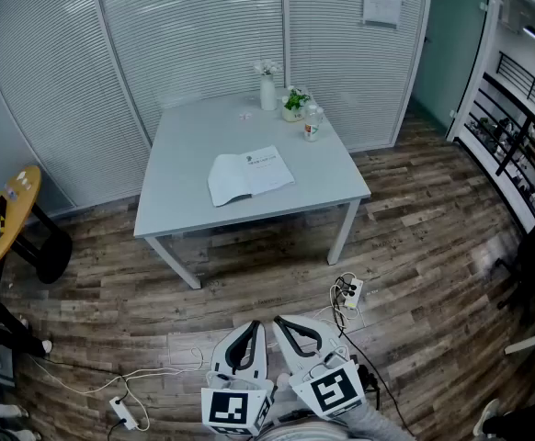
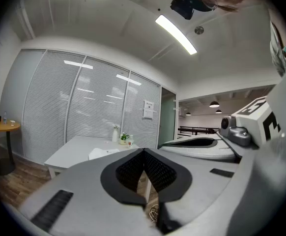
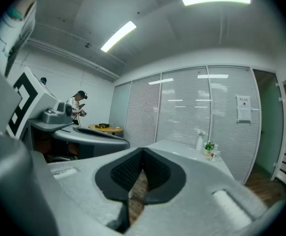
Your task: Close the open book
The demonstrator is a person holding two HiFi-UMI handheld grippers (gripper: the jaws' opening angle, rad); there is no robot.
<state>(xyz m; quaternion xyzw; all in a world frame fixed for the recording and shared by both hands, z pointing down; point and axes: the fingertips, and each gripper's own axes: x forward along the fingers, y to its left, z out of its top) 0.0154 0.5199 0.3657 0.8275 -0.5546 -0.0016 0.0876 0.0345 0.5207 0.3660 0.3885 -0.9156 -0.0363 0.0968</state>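
Note:
The open book lies flat with white pages up on the grey table, near its front edge. It also shows small in the left gripper view as a pale sheet on the table. Both grippers hang close to my body, far short of the table, over the wood floor. My left gripper is shut with nothing between its pads. The right gripper sits beside it, also shut and empty. Each gripper view shows the other gripper alongside.
A white vase, a small potted plant and a bottle stand at the table's far edge. A round yellow side table is at the left. Power strips with cables lie on the floor. A person stands far off.

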